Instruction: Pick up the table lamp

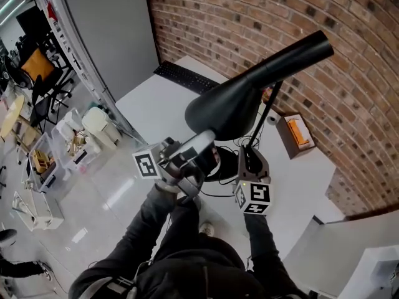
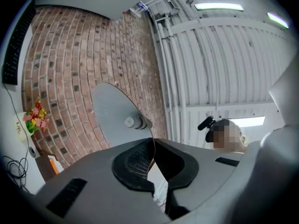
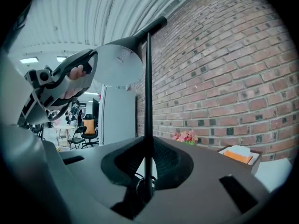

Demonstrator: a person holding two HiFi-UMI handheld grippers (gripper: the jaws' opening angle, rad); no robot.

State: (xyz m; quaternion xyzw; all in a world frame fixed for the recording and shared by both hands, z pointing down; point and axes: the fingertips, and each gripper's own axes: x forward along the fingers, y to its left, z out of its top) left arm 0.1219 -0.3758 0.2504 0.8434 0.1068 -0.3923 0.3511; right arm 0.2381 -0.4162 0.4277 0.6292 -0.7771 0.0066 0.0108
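The black table lamp (image 1: 240,98) hangs between my two grippers over the white table (image 1: 156,104). Its wide shade tilts up toward the brick wall, and its round base (image 1: 225,164) sits low between my hands. My left gripper (image 1: 201,143) is shut on the thin rim of the shade (image 2: 114,115), whose bulb (image 2: 134,122) shows inside; the rim runs between the left gripper's (image 2: 153,148) jaws. My right gripper (image 1: 250,161) is shut on the thin upright stem (image 3: 148,97). In the right gripper view, the stem passes through the right gripper (image 3: 147,164).
A black keyboard (image 1: 187,76) lies at the table's far end. An orange tissue box (image 1: 297,134) and small flowers (image 3: 185,136) stand along the brick wall (image 1: 324,17). A cable (image 1: 218,195) trails by the base. A person (image 2: 225,135) stands behind me.
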